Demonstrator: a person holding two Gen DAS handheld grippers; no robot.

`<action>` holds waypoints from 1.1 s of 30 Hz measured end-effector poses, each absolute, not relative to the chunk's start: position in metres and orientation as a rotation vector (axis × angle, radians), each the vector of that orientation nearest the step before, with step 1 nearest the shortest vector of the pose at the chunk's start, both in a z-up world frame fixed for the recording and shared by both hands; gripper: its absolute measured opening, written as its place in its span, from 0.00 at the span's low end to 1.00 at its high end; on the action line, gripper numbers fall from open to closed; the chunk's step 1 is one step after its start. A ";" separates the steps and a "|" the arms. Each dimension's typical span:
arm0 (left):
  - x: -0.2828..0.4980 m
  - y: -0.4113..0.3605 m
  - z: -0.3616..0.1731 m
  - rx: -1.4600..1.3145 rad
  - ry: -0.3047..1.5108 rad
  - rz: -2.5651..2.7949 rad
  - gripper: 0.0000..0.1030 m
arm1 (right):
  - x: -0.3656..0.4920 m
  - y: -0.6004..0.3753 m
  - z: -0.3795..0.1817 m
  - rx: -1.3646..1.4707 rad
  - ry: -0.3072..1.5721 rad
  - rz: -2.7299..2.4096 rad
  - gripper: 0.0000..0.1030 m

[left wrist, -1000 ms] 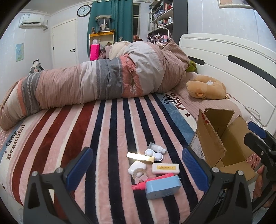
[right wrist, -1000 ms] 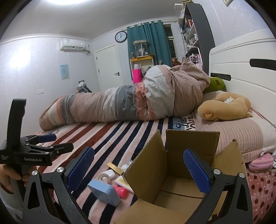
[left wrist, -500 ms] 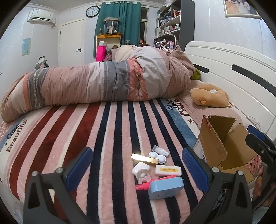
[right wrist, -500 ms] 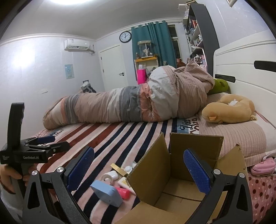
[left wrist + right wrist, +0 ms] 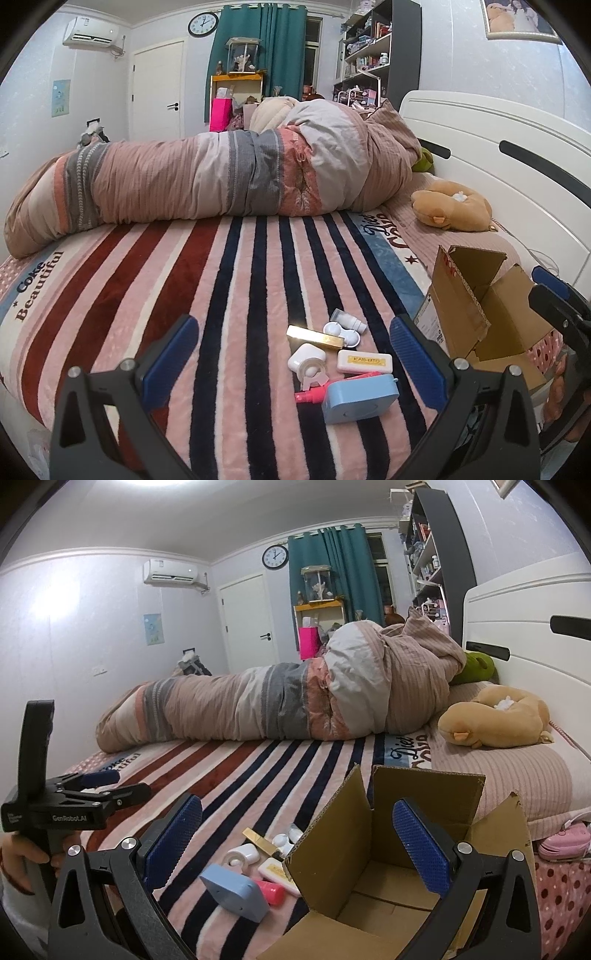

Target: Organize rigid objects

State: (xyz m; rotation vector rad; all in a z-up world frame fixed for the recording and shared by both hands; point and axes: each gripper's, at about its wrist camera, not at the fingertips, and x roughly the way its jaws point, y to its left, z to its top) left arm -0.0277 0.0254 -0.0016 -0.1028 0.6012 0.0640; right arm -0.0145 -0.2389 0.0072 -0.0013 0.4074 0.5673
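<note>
Blue plastic case sits nearest, between the left gripper fingers' line of sight, leaning on a pink tube. Likely light, stiff, slick; grab across its short edges. White tape dispenser, eraser, gold bar crowd just beyond. Cardboard box sits under the right gripper, apparently empty. Both grippers spread wide, holding nothing.

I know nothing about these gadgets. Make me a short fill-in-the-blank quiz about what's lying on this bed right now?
1. The cardboard box stands open and holds ____.
2. The light blue case lies partly on top of a ____ tube.
3. Both hand-held grippers, left and right, have their jaws ____.
4. The blanket under the small items has a ____ pattern.

Missing words: nothing; pink; open; striped
</note>
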 end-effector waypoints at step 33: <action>-0.031 0.115 -0.071 -0.160 0.649 0.024 1.00 | -0.019 -0.090 -0.062 -0.287 0.684 0.791 0.54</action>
